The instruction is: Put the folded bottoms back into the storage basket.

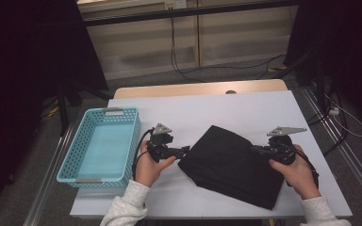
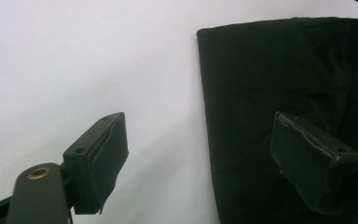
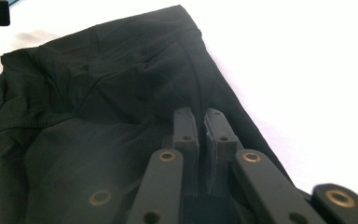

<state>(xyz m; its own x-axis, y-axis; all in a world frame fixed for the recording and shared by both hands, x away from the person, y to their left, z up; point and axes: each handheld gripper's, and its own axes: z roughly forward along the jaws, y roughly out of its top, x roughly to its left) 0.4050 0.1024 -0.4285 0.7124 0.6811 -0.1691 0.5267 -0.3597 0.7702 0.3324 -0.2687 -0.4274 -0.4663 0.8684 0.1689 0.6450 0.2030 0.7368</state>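
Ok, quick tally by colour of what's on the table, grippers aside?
Black: 1, the folded black garment
Turquoise: 1, the perforated basket
Total: 2

black cloth (image 1: 233,165), turquoise basket (image 1: 101,147), seemingly white table (image 1: 245,108).

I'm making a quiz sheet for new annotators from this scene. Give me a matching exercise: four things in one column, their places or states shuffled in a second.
Things:
1. basket
2. black cloth
3. left gripper
4. right gripper

States:
A. jaws pinched shut on fabric
B. folded, lying mid-table
C. jaws wide apart, one over the cloth's edge
D. turquoise, at the table's left edge

Pairs: 1-D, 2-B, 3-C, 4-A
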